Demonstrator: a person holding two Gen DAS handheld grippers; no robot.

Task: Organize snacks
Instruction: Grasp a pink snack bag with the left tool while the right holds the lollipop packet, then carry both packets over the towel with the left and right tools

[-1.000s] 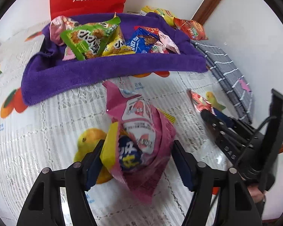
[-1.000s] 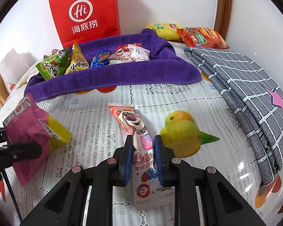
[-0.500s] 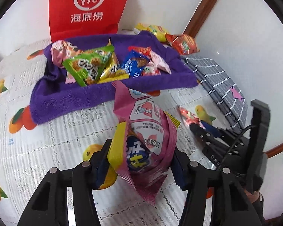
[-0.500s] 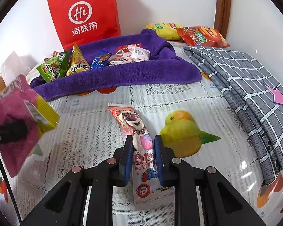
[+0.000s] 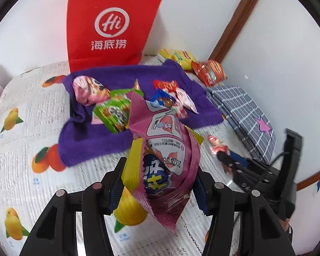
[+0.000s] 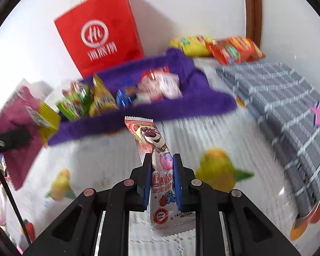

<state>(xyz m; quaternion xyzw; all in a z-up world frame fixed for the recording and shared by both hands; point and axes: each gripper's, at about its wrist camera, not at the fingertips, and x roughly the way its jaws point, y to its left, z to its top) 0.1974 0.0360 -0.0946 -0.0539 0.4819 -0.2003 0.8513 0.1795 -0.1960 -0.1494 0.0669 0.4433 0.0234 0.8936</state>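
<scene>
Left wrist view: left gripper (image 5: 157,188) pinches one pink snack bag (image 5: 166,160), a yellow packet wedged against it, held above the fruit-print tablecloth (image 5: 27,128). Ahead, one purple towel (image 5: 96,140) carries about five snack packets. One red paper bag (image 5: 108,27) stands behind.

Right wrist view: right gripper (image 6: 161,177) clamps one bear-print candy stick (image 6: 155,149), lifted off the cloth. Two chip bags (image 6: 215,47) lie near the wall beside one grey checked cloth (image 6: 277,98).

fruit-print tablecloth (image 5: 21,140) under purple towel (image 5: 100,140)
</scene>
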